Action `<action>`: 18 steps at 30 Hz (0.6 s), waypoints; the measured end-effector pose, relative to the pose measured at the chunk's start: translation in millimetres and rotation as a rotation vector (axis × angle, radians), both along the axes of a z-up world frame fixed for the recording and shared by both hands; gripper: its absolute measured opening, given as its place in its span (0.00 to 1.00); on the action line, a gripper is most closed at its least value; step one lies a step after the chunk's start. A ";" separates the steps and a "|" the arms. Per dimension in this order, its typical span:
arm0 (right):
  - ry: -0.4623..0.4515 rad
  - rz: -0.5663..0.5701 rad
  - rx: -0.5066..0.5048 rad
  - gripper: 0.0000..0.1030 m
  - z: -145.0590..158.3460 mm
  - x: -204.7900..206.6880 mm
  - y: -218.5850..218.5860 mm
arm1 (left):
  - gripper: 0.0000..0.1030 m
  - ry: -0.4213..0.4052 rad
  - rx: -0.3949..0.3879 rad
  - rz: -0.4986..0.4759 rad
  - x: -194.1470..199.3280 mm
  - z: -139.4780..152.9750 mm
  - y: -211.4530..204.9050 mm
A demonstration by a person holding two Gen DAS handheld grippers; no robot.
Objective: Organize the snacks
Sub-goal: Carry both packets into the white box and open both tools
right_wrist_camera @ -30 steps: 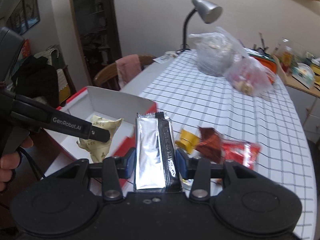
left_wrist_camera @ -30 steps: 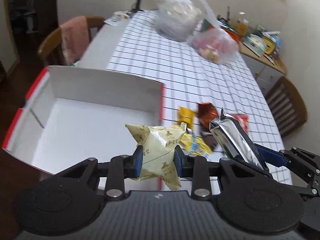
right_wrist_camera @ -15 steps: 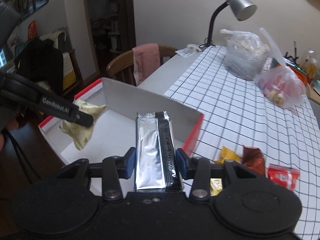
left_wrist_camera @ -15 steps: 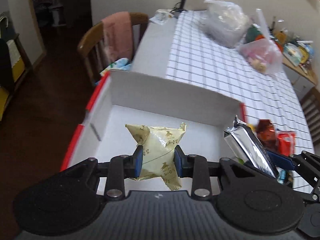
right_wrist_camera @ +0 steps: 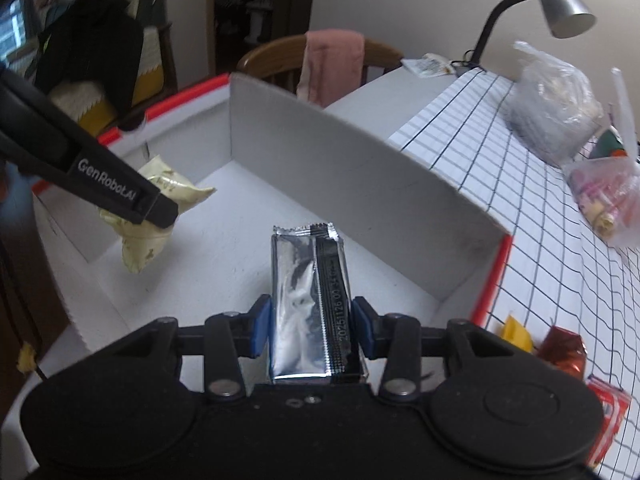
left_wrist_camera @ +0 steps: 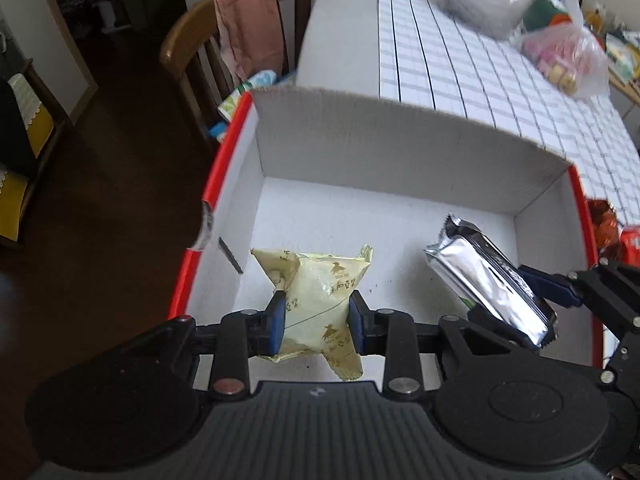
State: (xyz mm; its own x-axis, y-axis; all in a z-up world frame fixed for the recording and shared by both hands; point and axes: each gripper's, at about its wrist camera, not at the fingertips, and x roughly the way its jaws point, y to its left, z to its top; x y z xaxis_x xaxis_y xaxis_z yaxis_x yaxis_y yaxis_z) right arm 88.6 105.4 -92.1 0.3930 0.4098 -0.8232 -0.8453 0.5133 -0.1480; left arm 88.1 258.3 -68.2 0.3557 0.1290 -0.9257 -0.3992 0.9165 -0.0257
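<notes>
My left gripper is shut on a pale yellow snack packet, hanging over the floor of the white cardboard box with red edges. To its right, my right gripper is shut on a silver foil snack bar, also above the inside of the box. The right wrist view shows the yellow packet at the left under the left gripper's black finger. In the left wrist view the silver bar sits at the right. Nothing lies on the box floor.
Loose snacks, a yellow one, a brown one and a red one, lie on the checked tablecloth right of the box. Two plastic bags and a desk lamp stand farther back. A wooden chair with pink cloth is beyond the box.
Both grippers have moved left from above the tablecloth to over the inside of the box and come lower, each still holding its snack.
</notes>
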 end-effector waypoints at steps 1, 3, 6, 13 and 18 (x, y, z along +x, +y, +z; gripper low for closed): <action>0.012 0.003 -0.015 0.40 -3.7 0.4 2.3 | 0.30 0.016 -0.003 -0.008 2.1 -3.7 -0.9; 0.041 0.002 -0.046 0.40 -10.5 2.9 5.8 | 0.30 0.051 0.002 -0.016 6.2 -11.1 -2.6; 0.077 -0.004 -0.068 0.40 -16.8 5.7 7.1 | 0.30 0.086 -0.003 -0.023 9.2 -20.0 -3.9; 0.108 -0.012 -0.124 0.40 -21.7 6.1 10.7 | 0.30 0.131 -0.004 -0.035 11.3 -35.0 -8.3; 0.109 -0.012 -0.144 0.41 -22.4 3.4 12.7 | 0.30 0.140 -0.011 -0.027 10.3 -41.4 -7.6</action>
